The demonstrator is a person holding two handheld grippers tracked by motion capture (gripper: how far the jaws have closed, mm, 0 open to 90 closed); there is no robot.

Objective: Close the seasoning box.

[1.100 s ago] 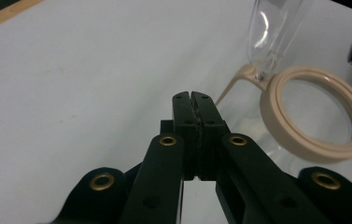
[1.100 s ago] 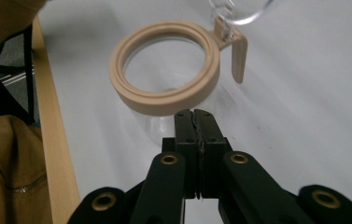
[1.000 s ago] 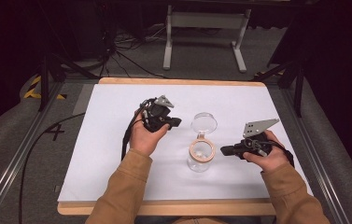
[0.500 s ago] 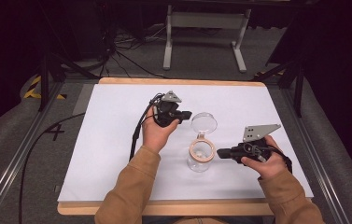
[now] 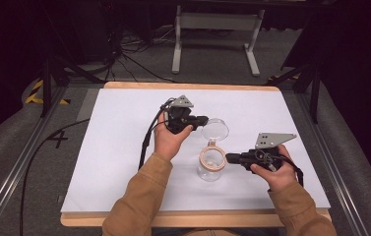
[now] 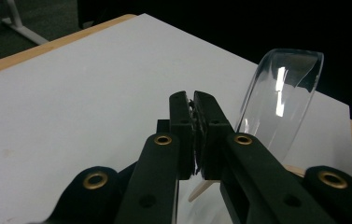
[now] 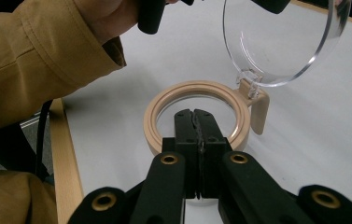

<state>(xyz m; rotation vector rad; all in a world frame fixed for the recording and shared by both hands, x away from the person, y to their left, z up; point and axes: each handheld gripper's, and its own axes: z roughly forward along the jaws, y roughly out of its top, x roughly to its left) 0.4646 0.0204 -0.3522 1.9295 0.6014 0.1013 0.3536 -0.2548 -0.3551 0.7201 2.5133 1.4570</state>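
The left gripper (image 5: pixel 203 119) sits past the middle of the white table (image 5: pixel 114 147), its jaws all but together with nothing between them; they have just parted a hair. Its tip lies just beside the left edge of the clear lid (image 5: pixel 215 130), which stands swung up from its hinge; whether they touch I cannot tell. In the left gripper view the lid (image 6: pixel 281 102) rises right of the jaws. The right gripper (image 5: pixel 229 158), jaws pressed together and empty, points left at the jar (image 5: pixel 211 164), its tip at the right side of the tan rim (image 7: pixel 197 114). The jar stands near the table's middle, between the two hands.
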